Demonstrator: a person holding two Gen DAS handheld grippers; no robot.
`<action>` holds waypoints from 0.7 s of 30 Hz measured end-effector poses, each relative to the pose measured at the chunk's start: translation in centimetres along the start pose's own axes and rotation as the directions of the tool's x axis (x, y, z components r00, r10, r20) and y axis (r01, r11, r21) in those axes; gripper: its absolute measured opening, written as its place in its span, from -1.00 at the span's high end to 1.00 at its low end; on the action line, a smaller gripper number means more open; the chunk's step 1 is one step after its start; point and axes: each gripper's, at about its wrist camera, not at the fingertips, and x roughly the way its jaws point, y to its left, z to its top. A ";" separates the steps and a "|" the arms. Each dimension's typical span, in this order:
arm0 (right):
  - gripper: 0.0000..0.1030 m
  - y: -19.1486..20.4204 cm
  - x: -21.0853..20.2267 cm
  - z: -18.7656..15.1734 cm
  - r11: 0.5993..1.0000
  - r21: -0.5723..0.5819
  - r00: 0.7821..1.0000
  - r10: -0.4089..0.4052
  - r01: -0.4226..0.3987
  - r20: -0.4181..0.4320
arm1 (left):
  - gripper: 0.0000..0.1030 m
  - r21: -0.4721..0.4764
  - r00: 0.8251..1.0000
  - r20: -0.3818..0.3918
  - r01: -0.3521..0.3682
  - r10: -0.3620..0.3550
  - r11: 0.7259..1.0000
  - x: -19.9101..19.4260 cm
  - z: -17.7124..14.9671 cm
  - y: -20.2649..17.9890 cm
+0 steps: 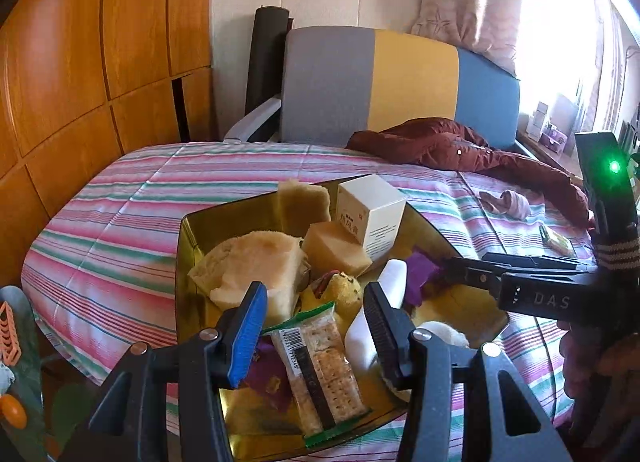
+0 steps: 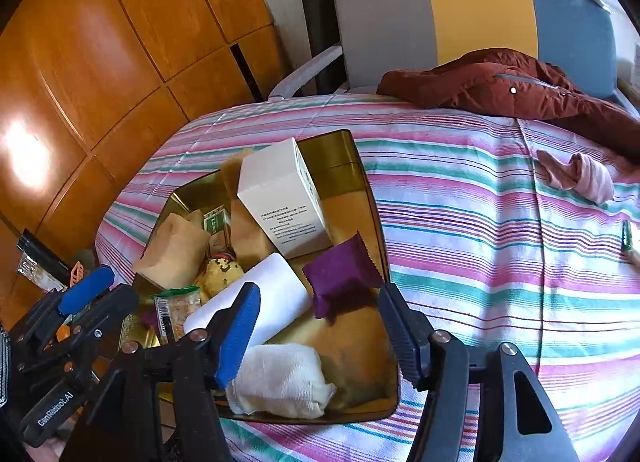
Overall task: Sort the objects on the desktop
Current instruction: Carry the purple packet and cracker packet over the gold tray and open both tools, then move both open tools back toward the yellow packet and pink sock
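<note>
A gold tray (image 1: 188,246) (image 2: 340,146) sits on the striped cloth, filled with sponges, a white box (image 1: 370,214) (image 2: 280,198), a cracker packet (image 1: 320,374), a white bottle (image 2: 264,298), a purple packet (image 2: 340,278) and a white cloth roll (image 2: 280,382). My left gripper (image 1: 316,322) is open and empty above the tray's near end, over the cracker packet. My right gripper (image 2: 320,326) is open and empty above the tray's right side; in the left wrist view it (image 1: 452,266) reaches in from the right by the purple packet.
A pink sock (image 2: 576,176) (image 1: 512,202) and a small green packet (image 1: 558,240) (image 2: 626,236) lie on the cloth to the right. A dark red jacket (image 2: 500,86) lies at the far side before a striped chair. Wooden cabinets stand at left.
</note>
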 end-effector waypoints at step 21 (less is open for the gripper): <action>-0.36 -5.2 -3.1 -0.6 0.995 0.076 0.997 -0.064 0.062 0.032 | 0.01 0.090 0.998 0.017 0.065 -0.067 0.994 -0.1 2.0 -4.2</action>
